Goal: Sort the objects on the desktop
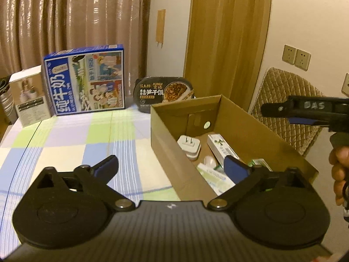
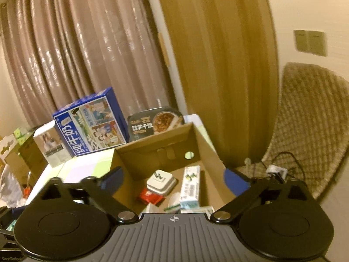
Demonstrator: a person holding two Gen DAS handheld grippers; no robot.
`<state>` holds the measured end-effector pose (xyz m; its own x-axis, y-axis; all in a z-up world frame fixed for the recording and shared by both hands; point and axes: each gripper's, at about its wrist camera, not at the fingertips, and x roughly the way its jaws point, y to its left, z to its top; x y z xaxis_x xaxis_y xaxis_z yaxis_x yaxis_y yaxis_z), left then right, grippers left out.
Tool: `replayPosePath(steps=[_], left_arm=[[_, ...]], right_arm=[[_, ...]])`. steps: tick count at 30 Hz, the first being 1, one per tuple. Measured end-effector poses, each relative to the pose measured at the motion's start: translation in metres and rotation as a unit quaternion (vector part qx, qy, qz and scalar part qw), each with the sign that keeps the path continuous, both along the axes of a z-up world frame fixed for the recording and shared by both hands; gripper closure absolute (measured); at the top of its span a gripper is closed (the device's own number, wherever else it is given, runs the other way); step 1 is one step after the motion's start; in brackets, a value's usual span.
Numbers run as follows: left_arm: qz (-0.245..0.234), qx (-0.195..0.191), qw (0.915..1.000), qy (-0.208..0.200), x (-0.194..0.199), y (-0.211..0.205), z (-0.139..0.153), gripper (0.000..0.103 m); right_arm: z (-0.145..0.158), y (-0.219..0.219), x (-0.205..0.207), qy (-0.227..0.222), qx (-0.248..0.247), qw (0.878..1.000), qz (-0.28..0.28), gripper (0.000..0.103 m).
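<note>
An open cardboard box (image 1: pixel 165 148) stands on the checked tablecloth (image 1: pixel 72 139); it also shows in the right wrist view (image 2: pixel 213 159). Inside lie a white plug adapter (image 1: pixel 189 146) (image 2: pixel 161 181), a white-green carton (image 1: pixel 220 149) (image 2: pixel 190 186), a red packet (image 2: pixel 150 197) and other small packs. My left gripper (image 1: pixel 171 167) is open and empty, straddling the box's near left wall. My right gripper (image 2: pixel 174 180) is open and empty, held above the box; it also shows in the left wrist view (image 1: pixel 305 113) at the right, held by a hand.
A blue milk carton case (image 1: pixel 86 80) (image 2: pixel 91 124), a small white box (image 1: pixel 30 96) (image 2: pixel 51 146) and a black meal tray (image 1: pixel 164 92) (image 2: pixel 156 123) stand at the table's far edge before curtains. A quilted chair (image 1: pixel 285 100) (image 2: pixel 312 122) is right of the box.
</note>
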<state>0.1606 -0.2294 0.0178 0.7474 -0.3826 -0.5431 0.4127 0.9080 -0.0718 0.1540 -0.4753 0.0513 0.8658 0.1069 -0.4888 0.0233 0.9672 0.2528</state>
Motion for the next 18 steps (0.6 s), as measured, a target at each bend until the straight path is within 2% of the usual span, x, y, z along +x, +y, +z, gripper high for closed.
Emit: replayPosePath(steps=[4,9,18], left_arm=[[0.001,0.000,1.0000,0.000,-0.028,0.004,0.006,0.002],[0.003,-0.004,0.9998,0.019,-0.066,0.007,0.014,0.001],[0.020,0.003,0.9987,0.048,-0.135,0.004,0.031,0.001]], right_arm=[[0.008,0.003,-0.036,0.012,-0.007,1.000,0.009,0.002],[0.015,0.010,-0.081,0.027,-0.048,0.998,-0.006,0.002],[0.024,0.004,-0.147,0.047,-0.033,0.998,-0.024,0.002]])
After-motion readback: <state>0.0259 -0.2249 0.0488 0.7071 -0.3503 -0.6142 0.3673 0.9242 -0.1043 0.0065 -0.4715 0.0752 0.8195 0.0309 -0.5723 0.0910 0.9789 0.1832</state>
